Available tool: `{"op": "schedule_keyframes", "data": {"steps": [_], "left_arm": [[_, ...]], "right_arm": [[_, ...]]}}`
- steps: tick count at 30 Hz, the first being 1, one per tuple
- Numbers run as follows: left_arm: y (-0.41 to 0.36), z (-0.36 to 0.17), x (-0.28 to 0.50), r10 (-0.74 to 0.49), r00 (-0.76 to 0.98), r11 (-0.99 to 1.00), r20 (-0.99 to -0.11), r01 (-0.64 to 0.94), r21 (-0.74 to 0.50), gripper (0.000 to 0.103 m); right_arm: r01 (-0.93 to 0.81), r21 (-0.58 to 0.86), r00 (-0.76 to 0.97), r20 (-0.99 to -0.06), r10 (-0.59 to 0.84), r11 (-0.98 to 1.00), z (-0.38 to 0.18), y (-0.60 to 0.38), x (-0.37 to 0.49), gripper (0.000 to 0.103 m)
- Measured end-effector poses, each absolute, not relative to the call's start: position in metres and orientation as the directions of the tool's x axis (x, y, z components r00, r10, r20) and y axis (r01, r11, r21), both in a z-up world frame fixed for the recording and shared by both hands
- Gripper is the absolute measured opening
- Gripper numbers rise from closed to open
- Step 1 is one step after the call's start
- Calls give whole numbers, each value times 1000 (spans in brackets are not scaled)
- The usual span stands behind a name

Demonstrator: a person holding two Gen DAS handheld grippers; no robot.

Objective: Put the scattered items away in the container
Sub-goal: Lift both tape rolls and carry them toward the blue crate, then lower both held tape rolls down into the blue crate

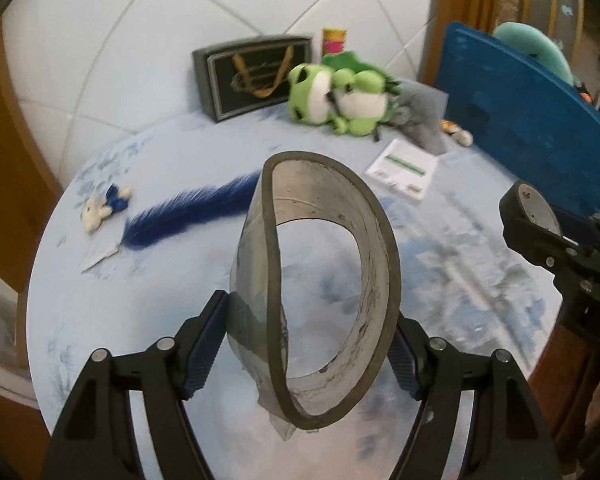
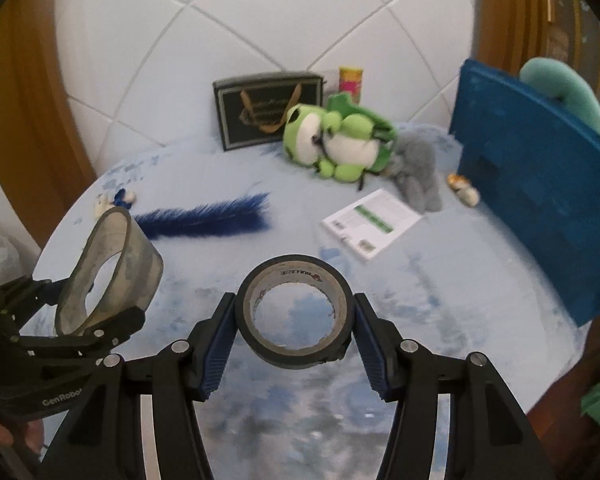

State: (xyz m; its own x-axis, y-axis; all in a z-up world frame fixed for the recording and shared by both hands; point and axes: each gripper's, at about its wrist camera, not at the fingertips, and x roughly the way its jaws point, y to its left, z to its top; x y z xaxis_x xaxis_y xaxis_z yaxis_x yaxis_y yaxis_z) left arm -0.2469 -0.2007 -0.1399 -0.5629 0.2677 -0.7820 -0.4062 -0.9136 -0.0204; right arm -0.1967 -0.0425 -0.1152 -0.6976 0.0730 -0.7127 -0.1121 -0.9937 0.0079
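Left tool (image 1: 312,344) pinching wide grey squashed tape ring (image 1: 320,280); right tool (image 2: 296,328) pinching black tape roll (image 2: 296,312); both above bench (image 2: 460,280).

round table (image 2: 480,320) | white tiled floor (image 2: 260,20) | wooden frame (image 2: 32,100)

A wide, grey, worn roll of clear tape (image 1: 332,280) stands on edge, squeezed oval, lifted off the pale blue table (image 1: 460,248). A smaller black tape roll (image 2: 296,312) is held above it too. Beyond lie a green frog plush (image 2: 336,142), a blue furry tail (image 2: 208,216), a white booklet (image 2: 372,224), beside the blue plastic container (image 2: 532,184)
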Motion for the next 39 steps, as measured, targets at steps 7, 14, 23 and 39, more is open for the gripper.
{"op": "schedule_keyframes", "data": {"steps": [7, 14, 23, 39], "left_arm": [[-120, -104, -206, 279, -625, -922, -729, -387, -21, 72], [-34, -75, -172, 319, -641, -911, -698, -410, -39, 72], [83, -53, -183, 426, -624, -842, -655, -538, -34, 72], [311, 58, -232, 574, -648, -772, -500, -632, -67, 72]], "right_arm": [[-72, 18, -757, -652, 43, -997, -80, 30, -155, 56], [-74, 6, -796, -602, 56, -997, -46, 124, -119, 56], [-198, 73, -831, -541, 128, -977, -19, 234, -97, 56], [-324, 100, -885, -383, 264, -941, 80, 440, -105, 56]]}}
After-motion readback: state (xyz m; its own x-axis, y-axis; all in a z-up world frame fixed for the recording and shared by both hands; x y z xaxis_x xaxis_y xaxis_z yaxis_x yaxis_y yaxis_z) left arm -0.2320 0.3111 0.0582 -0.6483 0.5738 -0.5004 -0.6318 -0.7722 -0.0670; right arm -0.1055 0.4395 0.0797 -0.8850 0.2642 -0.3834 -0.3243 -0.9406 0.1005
